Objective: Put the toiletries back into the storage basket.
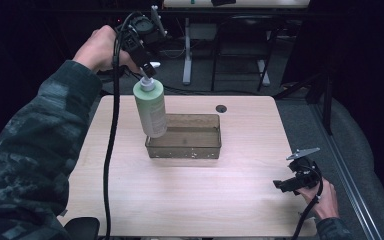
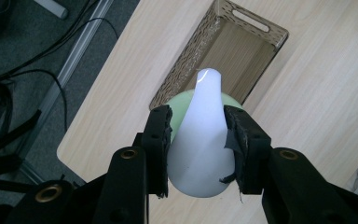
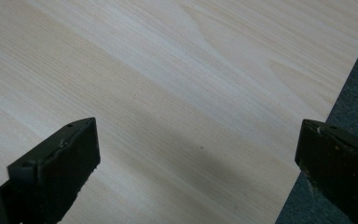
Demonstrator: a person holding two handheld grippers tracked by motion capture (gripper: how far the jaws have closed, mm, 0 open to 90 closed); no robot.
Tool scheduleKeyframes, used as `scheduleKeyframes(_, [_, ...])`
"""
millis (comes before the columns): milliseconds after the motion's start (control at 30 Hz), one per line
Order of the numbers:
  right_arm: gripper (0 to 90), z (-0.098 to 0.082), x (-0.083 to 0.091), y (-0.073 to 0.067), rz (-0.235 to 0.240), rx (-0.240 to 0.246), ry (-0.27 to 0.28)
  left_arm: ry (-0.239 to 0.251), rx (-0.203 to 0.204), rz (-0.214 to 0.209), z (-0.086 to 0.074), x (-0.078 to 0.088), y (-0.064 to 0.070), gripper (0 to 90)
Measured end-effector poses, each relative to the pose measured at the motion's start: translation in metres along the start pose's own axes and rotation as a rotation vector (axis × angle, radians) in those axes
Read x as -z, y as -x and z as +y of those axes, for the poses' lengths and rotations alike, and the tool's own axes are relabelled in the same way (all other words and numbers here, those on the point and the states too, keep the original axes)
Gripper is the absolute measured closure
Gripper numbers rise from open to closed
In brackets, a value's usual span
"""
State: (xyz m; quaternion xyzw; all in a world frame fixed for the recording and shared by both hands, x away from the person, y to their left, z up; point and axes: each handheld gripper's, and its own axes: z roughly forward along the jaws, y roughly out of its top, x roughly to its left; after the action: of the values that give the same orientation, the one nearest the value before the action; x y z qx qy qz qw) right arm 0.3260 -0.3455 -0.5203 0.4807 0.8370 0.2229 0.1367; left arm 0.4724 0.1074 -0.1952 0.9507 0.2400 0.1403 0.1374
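Observation:
A pale green bottle (image 1: 150, 109) with a white pump top (image 2: 200, 140) hangs in the air over the left end of a brown perforated bin (image 1: 200, 148). My left gripper (image 1: 149, 67) is shut on the white pump top, holding the bottle from above, and its two black jaws press both sides of the white top in the left gripper view. The bottle's base is level with the bin's rim. My right gripper (image 1: 286, 186) rests low at the table's right front, its jaws wide apart over bare wood (image 3: 182, 107) with nothing between them.
The light wooden table (image 1: 130, 200) has a dark round hole (image 1: 221, 108) behind the bin. A black cable (image 1: 111, 150) trails from the left gripper across the table's left side. Table legs and cables stand on the grey floor beyond.

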Motion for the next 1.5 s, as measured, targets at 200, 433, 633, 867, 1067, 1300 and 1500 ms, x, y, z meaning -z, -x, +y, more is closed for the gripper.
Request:
scheduleKeyframes(200, [0.0, 0.0, 0.0, 0.0, -0.002, -0.002, 0.0, -0.008, -0.006, 0.002, 0.006, -0.005, -0.001, 63.4])
scheduleKeyframes(433, [0.0, 0.0, 0.0, 0.001, -0.002, -0.003, 0.001, 0.002, 0.015, 0.0, 0.01, -0.012, -0.003, 63.4])
scheduleKeyframes(633, [0.0, 0.0, 0.001, 0.0, -0.003, -0.002, 0.0, 0.006, 0.015, -0.007, 0.015, -0.018, -0.002, 63.3])
scheduleKeyframes(867, [0.0, 0.0, 0.002, 0.001, -0.008, -0.002, 0.001, 0.006, 0.012, -0.013, 0.017, -0.031, -0.002, 63.4])
scheduleKeyframes(1067, [0.0, 0.0, 0.001, 0.001, -0.008, 0.0, 0.001, 0.012, 0.018, -0.015, 0.017, -0.041, -0.002, 63.4])
scheduleKeyframes(1300, [0.0, 0.0, 0.001, 0.001, -0.009, 0.001, 0.002, 0.02, 0.024, -0.028, 0.015, -0.052, -0.004, 63.4])
scheduleKeyframes(1500, [0.0, 0.0, 0.002, 0.0, -0.002, -0.005, 0.006, 0.018, 0.024, -0.036, 0.015, -0.061, -0.002, 63.4])
